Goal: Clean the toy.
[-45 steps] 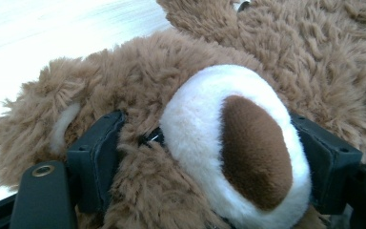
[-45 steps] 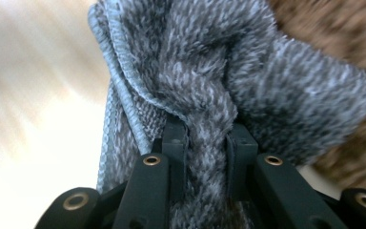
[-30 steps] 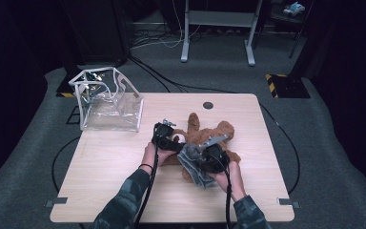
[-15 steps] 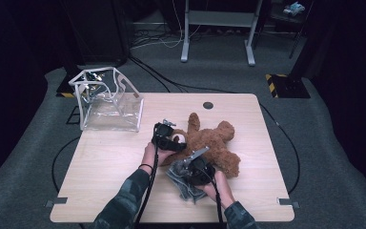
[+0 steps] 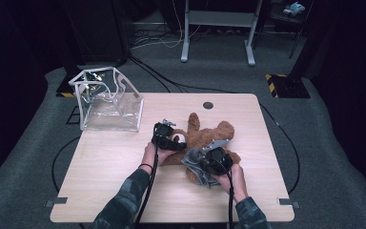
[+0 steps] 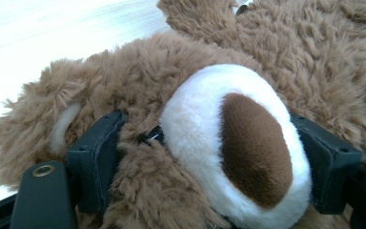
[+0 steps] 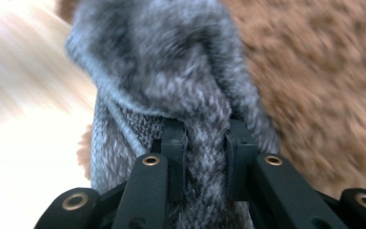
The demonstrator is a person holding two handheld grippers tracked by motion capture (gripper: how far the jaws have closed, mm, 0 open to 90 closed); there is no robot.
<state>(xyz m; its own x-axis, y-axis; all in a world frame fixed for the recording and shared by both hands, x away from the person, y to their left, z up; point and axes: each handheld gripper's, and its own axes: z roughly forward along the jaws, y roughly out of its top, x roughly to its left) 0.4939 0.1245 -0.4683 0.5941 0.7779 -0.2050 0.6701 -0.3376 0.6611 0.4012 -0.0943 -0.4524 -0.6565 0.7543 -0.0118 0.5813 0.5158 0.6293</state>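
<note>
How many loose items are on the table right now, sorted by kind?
Plush toys: 1, the brown teddy bear
Knit garments: 1, the grey knit piece
Clear containers: 1, the clear bag
Total: 3

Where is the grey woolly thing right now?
The grey knitted cloth lies at the near middle of the table, against the teddy bear, pinched by the right gripper.

The teddy bear is shaggy mid-brown, with a white muzzle carrying a dark brown nose patch. The knitted garment is mottled grey (light and dark flecks mixed). Both grippers are black: left gripper, right gripper. The table is pale wood-grain, the box clear with white edges.
</note>
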